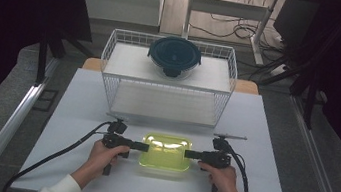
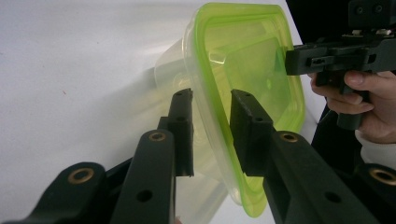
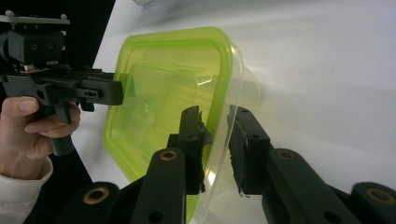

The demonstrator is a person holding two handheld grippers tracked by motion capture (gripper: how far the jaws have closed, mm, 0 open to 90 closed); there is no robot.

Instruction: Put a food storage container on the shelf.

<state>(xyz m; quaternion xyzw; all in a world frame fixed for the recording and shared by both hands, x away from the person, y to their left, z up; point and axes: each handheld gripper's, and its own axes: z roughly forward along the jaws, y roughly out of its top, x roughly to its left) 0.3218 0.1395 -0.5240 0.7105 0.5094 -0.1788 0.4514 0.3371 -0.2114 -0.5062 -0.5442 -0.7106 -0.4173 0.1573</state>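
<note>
A clear plastic container with a yellow-green lid [image 1: 166,151] sits on the white table [image 1: 263,139] near the front edge, between my two hands. My left gripper [image 1: 146,147] reaches in level from the left, and its jaws [image 2: 212,95] straddle the lid's rim [image 2: 205,116] with a small gap showing at each pad. From the right my right gripper [image 1: 186,153] does the same; its jaws [image 3: 215,112] stand either side of the rim and clear wall [image 3: 224,93], very near it. Each gripper view shows the other gripper at the far rim.
A white wire basket rack [image 1: 169,75] stands at the back of the table. A dark round lidded container [image 1: 174,55] rests on its top shelf. Black cables trail from both grippers toward the front edge.
</note>
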